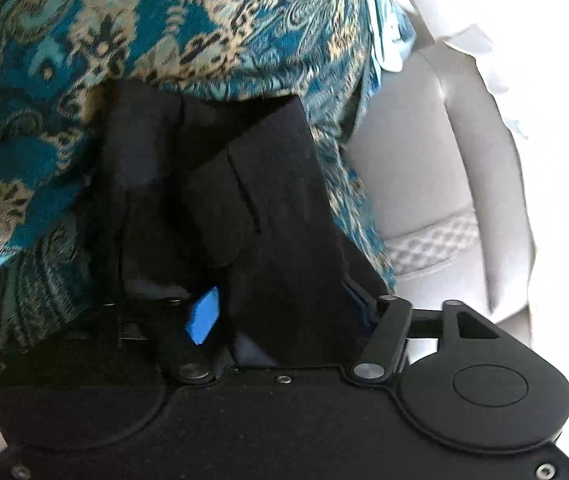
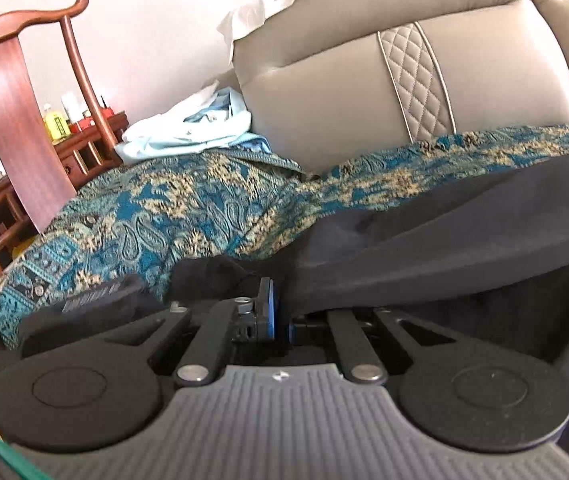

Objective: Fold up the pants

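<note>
A fold is in progress, by judgement: one pair of dark pants lies on the patterned sofa cover, with the left gripper and right gripper each clamped on a fabric edge. The next move likely calls for carrying both held edges across evenly. Two grippers, one pair of pants and one pale garment are in view.

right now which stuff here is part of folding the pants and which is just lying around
Part of the job:
- black pants
- left gripper, shut on them
- right gripper, shut on them

Just lying about:
- pale blue clothes
- wooden chair
- yellow bottle
</note>
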Demonstrator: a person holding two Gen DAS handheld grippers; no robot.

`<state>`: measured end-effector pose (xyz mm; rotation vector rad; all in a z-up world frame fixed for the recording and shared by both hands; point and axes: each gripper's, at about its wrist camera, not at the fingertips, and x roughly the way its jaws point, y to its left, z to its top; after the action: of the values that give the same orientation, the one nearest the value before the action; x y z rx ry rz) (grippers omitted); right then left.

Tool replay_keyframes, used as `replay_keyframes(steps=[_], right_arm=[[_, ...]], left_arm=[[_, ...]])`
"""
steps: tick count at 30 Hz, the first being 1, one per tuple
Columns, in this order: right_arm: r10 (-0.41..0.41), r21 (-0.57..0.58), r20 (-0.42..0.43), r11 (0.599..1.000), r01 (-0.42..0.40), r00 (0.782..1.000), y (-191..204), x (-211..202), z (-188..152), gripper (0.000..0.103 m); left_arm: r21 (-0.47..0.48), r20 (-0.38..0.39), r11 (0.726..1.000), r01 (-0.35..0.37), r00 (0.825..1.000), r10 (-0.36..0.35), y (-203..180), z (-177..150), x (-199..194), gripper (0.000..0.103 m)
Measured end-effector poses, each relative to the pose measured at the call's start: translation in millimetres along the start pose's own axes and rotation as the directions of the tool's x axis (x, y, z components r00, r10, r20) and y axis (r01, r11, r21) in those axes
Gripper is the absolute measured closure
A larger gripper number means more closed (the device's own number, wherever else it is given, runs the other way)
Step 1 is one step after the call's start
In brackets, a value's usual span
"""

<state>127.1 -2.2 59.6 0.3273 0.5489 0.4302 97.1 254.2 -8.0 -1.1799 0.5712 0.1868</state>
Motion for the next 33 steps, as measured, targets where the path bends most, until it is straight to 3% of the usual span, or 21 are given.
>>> replay_keyframes(steps=[3,6,12,18,19,21,25,27,30,33], right_arm=[[-0.013,0.003,-0.012,1.000,0.013,1.000,-1,-1,-6,0.093],[-0.017,-0.005,-0.016,1.000,0.017,1.000,-1,-3,-9,0.093],[-0.017,0.001,-0.020,1.000,0.017,1.000,-2,-5,-15,0.093],[-0.014,-0.007,-0.022,1.000,0.014,1.000,-2,-6,-17,0.093],[-0.014,-0.006,-0.025,1.000,0.014,1.000,-3,-6,-17,0.093],[-0.014,-0.002,-0.030,1.000,0.014,0.999,-4,-5,-18,0.093],[-0.014,0.000,-0.035,1.000,0.014,0.999,-5,-4,-18,0.093],[-0.010,0.002,-0.033,1.000,0.010,0.999,-6,-4,-16,0.093],[-0.001,0.005,-0.023,1.000,0.001,1.000,-7,-6,-12,0.093],[0.000,0.002,-0.016,1.000,0.000,1.000,-5,-7,-8,0.093]], left_arm=[[0.065,0.089,0.994,-0.092,0.992,0.086,-14,-7,2,0.077],[0.099,0.144,0.985,-0.144,0.981,0.129,-20,-12,-1,0.087],[0.171,0.262,0.962,-0.213,0.951,0.164,-27,-24,-28,0.089],[0.267,0.302,0.933,-0.241,0.940,0.156,-40,-34,-35,0.085],[0.280,0.293,0.927,-0.249,0.942,0.164,-42,-34,-32,0.083],[0.281,0.221,0.932,-0.228,0.961,0.168,-37,-34,-31,0.075],[0.261,0.074,0.955,-0.140,0.989,0.125,-26,-28,-32,0.074],[0.259,-0.011,0.964,-0.061,0.998,0.066,-19,-26,-32,0.074],[0.193,-0.170,0.980,0.045,0.985,-0.011,-6,-21,-23,0.074],[0.147,-0.242,0.986,0.084,0.969,-0.046,1,-21,-17,0.074]])
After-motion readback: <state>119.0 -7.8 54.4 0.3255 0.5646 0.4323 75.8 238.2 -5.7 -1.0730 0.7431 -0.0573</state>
